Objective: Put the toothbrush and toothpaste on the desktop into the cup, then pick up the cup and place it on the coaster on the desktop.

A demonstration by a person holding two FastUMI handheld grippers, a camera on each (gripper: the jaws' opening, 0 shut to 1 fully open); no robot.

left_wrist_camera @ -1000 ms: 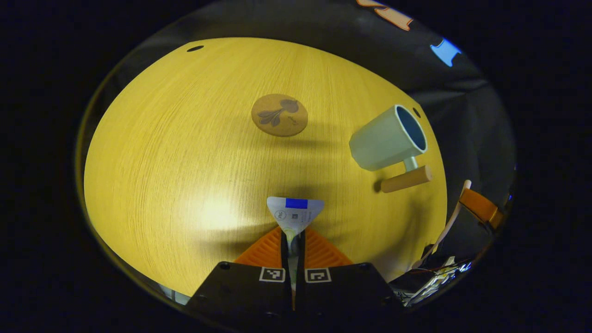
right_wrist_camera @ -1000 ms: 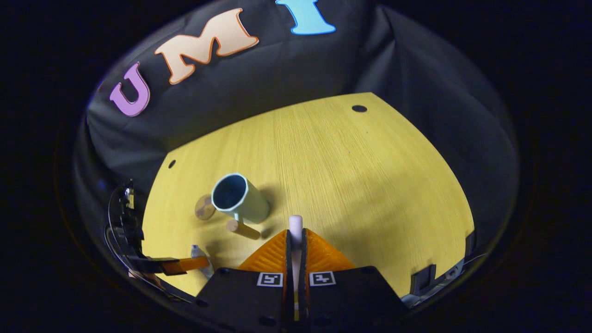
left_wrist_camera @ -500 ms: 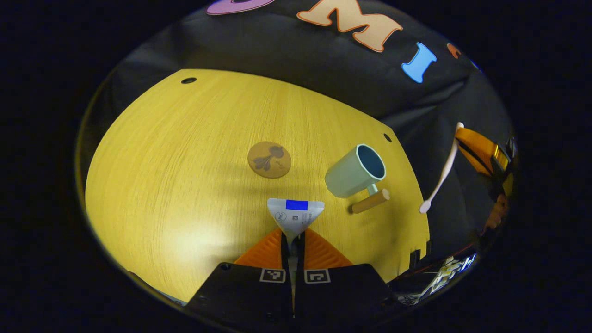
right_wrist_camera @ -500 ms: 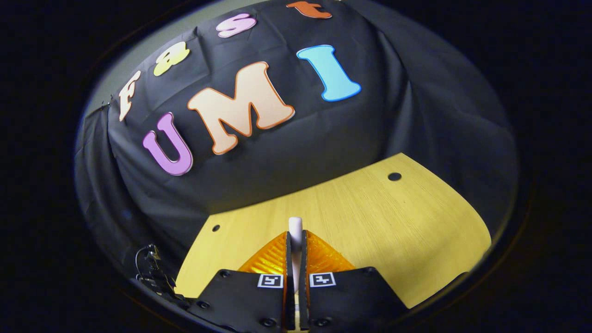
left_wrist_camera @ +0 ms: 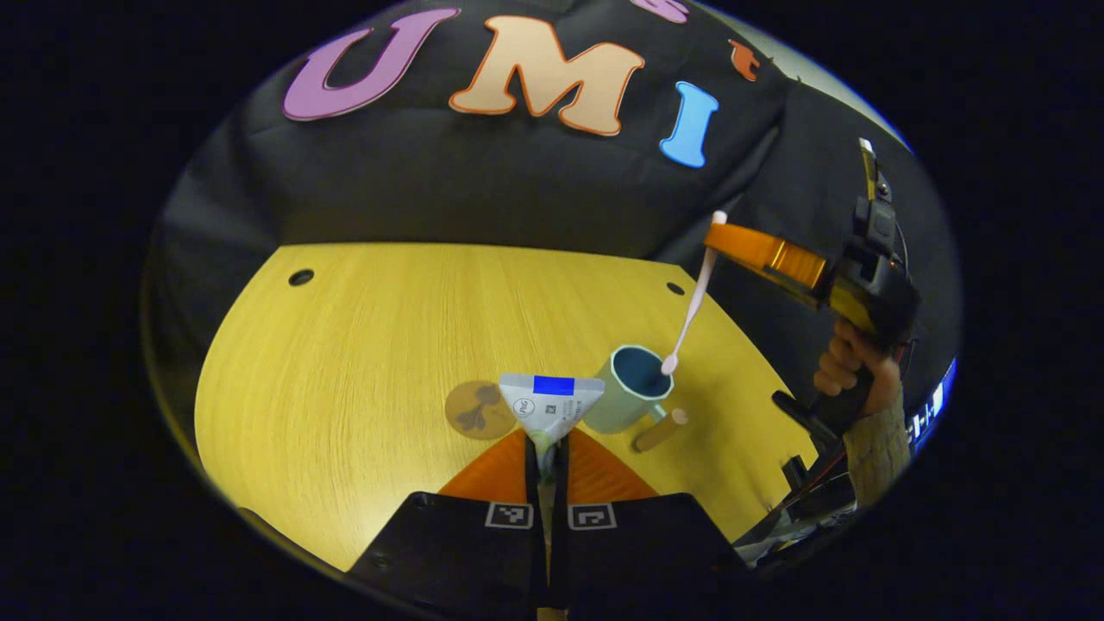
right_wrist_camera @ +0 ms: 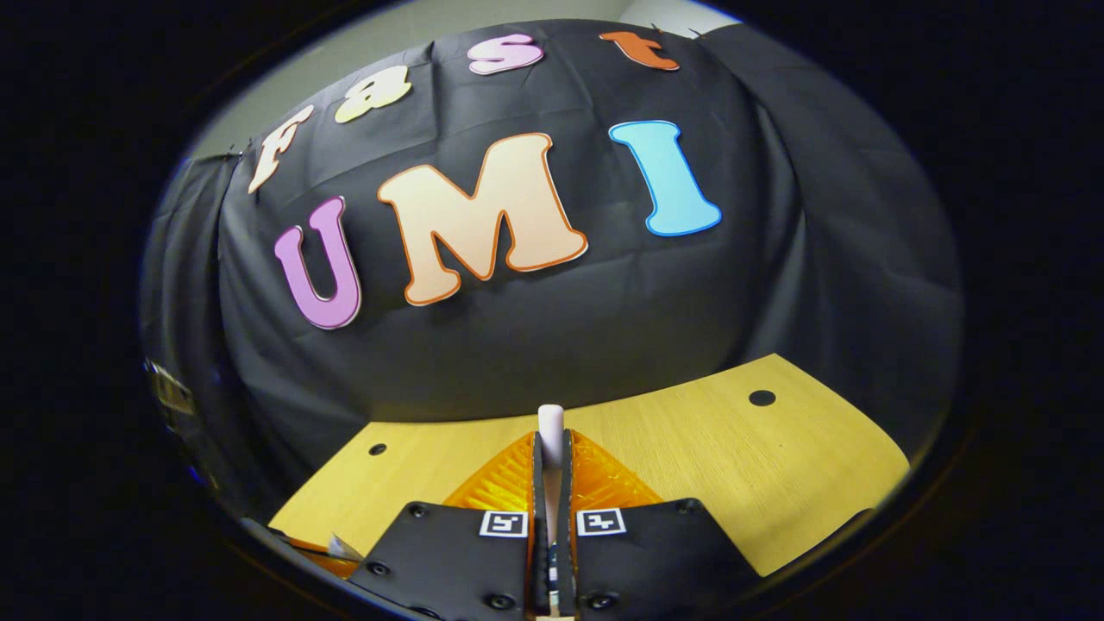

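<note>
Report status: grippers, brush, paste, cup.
Left gripper shut on paste, above the desk. Right gripper shut on brush, its lower tip at the cup mouth. Cup upright beside coaster. Nothing in the way.

Yellow wood-grain tabletop [left_wrist_camera: 362, 345], lengthwise grain, small dark round holes [left_wrist_camera: 301, 277] near far corners. Black cloth wall [right_wrist_camera: 535, 328] hangs behind, creased, draped down to table's far edge.

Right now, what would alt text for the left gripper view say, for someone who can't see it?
The left gripper pinches a toothpaste tube, while the right gripper dangles a toothbrush over an upright cup on a wooden desktop. A coaster lies beside the cup.
</note>
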